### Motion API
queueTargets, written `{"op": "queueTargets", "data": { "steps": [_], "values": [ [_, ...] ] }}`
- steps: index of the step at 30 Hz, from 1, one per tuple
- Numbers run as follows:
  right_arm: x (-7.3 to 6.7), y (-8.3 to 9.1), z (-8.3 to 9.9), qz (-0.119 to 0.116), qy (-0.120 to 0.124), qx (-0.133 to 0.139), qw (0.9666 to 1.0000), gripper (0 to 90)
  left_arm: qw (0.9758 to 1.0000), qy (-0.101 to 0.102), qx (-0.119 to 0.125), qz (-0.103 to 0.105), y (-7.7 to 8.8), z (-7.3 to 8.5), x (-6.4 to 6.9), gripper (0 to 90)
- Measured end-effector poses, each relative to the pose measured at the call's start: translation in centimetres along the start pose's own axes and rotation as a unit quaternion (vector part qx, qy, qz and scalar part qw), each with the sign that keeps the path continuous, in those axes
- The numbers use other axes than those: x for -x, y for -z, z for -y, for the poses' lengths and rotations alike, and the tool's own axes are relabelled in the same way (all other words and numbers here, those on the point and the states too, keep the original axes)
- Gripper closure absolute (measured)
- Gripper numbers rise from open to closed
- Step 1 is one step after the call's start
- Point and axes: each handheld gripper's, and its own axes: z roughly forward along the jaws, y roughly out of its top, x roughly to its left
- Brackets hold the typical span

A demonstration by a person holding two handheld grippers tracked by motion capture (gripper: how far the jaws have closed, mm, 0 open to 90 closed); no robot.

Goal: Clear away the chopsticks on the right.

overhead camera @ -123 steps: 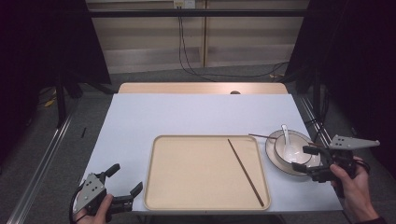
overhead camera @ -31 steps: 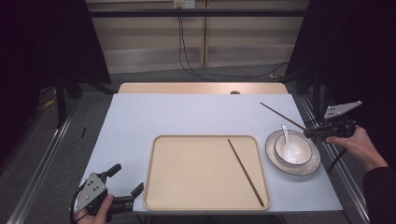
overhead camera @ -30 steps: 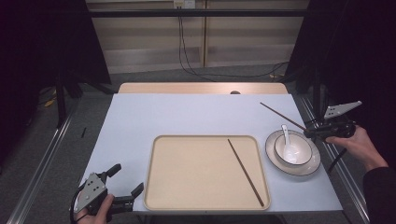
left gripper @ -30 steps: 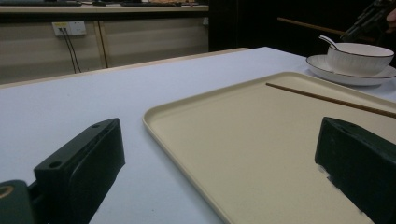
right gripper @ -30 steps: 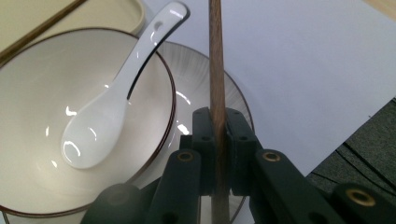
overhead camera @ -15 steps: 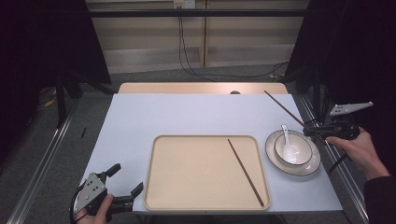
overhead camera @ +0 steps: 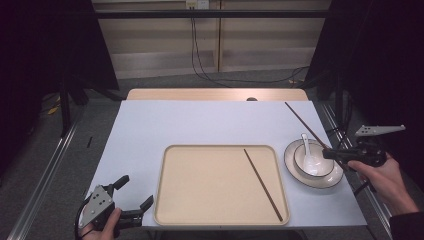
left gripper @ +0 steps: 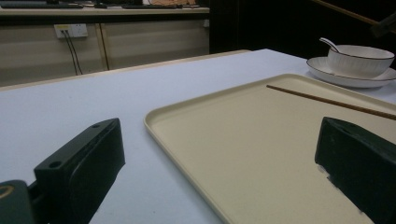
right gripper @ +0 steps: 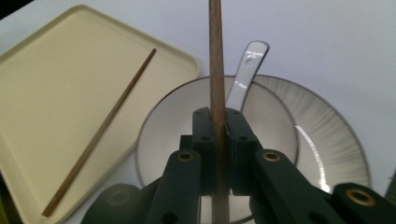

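Wood, dark and slender, marks both chopsticks: one chopstick [right gripper: 215, 70] is clamped between the right gripper [right gripper: 217, 135] jaws above the glossy white bowl [right gripper: 173, 126], the other chopstick [overhead camera: 262, 184] lies slantwise on the smooth cream tray [overhead camera: 200, 200]. A ceramic spoon [right gripper: 246, 70] leans in the bowl, which sits on a ribbed plate [right gripper: 327, 140]. The left gripper [overhead camera: 131, 199] gapes empty at the tray's near corner on the pale table [overhead camera: 200, 120].

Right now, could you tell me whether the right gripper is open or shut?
Shut on a chopstick: in the right gripper view the right gripper has both black jaws pressed against the wooden stick above the bowl.
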Motion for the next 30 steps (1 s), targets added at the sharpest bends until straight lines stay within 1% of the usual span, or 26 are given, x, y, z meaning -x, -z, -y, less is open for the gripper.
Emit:
{"op": "queueTargets", "data": {
  "steps": [1, 2, 3, 7, 8, 9, 10, 11, 13, 14, 16, 17, 19, 20, 21, 22, 23, 24, 25, 26, 27, 28, 29, 30],
  "values": [
    [-0.5, 0.0, 0.2, 0.0, 0.0, 0.0, 1.0, 85.1, 1.0, 0.001, -0.001, 0.001, 0.0, 0.0, 0.0, 1.4],
    [-1.1, 0.0, 0.4, -0.006, -0.007, -0.001, 1.0, 85.1, 1.0, 0.001, -0.001, 0.001, 0.0, 0.0, 0.0, 1.4],
    [-1.5, 0.0, 0.5, -0.013, 0.001, 0.001, 0.9999, 85.1, 1.0, 0.002, 0.0, 0.002, 0.0, 0.0, 0.0, 1.4],
    [-3.7, -0.3, 0.9, -0.025, -0.003, 0.002, 0.9997, 85.1, 1.0, 0.0, 0.0, 0.0, 0.0, 0.0, 0.0, 1.4],
    [-3.7, -0.3, 0.9, -0.025, -0.003, 0.002, 0.9997, 85.1, 1.0, 0.0, 0.0, 0.0, 0.0, 0.0, 0.0, 1.4],
    [-4.8, -0.7, 1.0, -0.028, -0.006, -0.005, 0.9996, 85.1, 1.0, 0.0, 0.001, 0.0, 0.0, 0.0, 0.0, 1.4],
    [-4.8, -0.7, 1.0, -0.028, -0.006, -0.005, 0.9996, 85.1, 1.0, 0.0, 0.001, 0.0, 0.0, 0.0, 0.0, 1.4],
    [-5.7, -1.2, 1.3, -0.029, -0.008, -0.003, 0.9995, 85.0, 1.0, 0.001, 0.0, 0.001, 0.0, 0.0, 0.0, 1.4],
    [-6.3, -1.6, 1.4, -0.033, -0.02, -0.002, 0.9993, 85.1, 1.0, 0.0, 0.001, 0.0, 0.0, 0.0, 0.0, 1.4],
    [-6.3, -1.6, 1.4, -0.033, -0.02, -0.002, 0.9993, 85.1, 1.0, 0.0, 0.001, 0.001, 0.0, 0.0, 0.0, 1.4],
    [-7.2, -2.3, 1.6, -0.036, -0.027, 0.009, 0.9989, 85.1, 1.0, 0.001, 0.0, 0.0, 0.0, 0.0, 0.0, 1.4],
    [-7.5, -2.4, 1.7, -0.04, -0.037, 0.01, 0.9985, 85.0, 1.0, 0.001, 0.0, 0.001, 0.0, 0.0, 0.0, 1.4],
    [-8.2, -2.9, 1.8, -0.041, -0.039, 0.007, 0.9984, 85.0, 1.0, 0.0, 0.001, 0.0, 0.0, 0.0, 0.0, 1.4],
    [-8.2, -2.9, 1.8, -0.041, -0.039, 0.007, 0.9984, 85.0, 1.0, 0.0, 0.001, 0.0, 0.0, 0.0, 0.0, 1.4],
    [-9.0, -3.6, 1.9, -0.049, -0.047, 0.004, 0.9977, 85.0, 1.0, -0.004, 0.0, 0.002, 0.0, -0.1, 0.0, 1.4],
    [-9.2, -3.9, 2.0, -0.047, -0.048, 0.005, 0.9977, 85.0, 1.0, -0.004, -0.001, 0.003, -0.1, -0.1, 0.0, 1.4],
    [-9.5, -4.2, 2.1, -0.052, -0.05, 0.003, 0.9974, 85.1, 1.0, -0.005, -0.001, 0.004, 0.0, -0.1, 0.0, 1.4],
    [-9.8, -4.6, 2.2, -0.058, -0.061, 0.003, 0.9965, 85.1, 1.0, -0.002, 0.001, 0.002, 0.0, -0.1, 0.0, 1.4],
    [-10.1, -4.8, 2.2, -0.058, -0.065, 0.003, 0.9962, 85.1, 1.0, -0.001, 0.001, -0.001, 0.0, -0.1, 0.0, 1.4],
    [-10.1, -4.8, 2.2, -0.058, -0.065, 0.003, 0.9962, 85.1, 1.0, -0.001, 0.001, -0.001, 0.0, -0.1, 0.0, 1.4],
    [-10.6, -5.4, 2.3, -0.09, -0.085, -0.001, 0.9923, 85.1, 1.0, -0.001, 0.001, -0.001, 0.0, -0.1, 0.0, 1.4],
    [-10.9, -5.5, 2.3, -0.089, -0.089, 0.002, 0.9921, 85.0, 1.0, -0.001, 0.001, -0.001, 0.0, -0.1, 0.0, 1.4],
    [-11.3, -5.7, 2.3, -0.08, -0.086, 0.002, 0.993, 85.0, 1.0, -0.003, 0.002, 0.0, 0.0, -0.1, 0.0, 1.4],
    [-11.3, -5.7, 2.3, -0.08, -0.086, 0.002, 0.993, 85.0, 1.0, -0.003, 0.002, 0.0, 0.0, -0.1, 0.0, 1.4]
  ]
}}
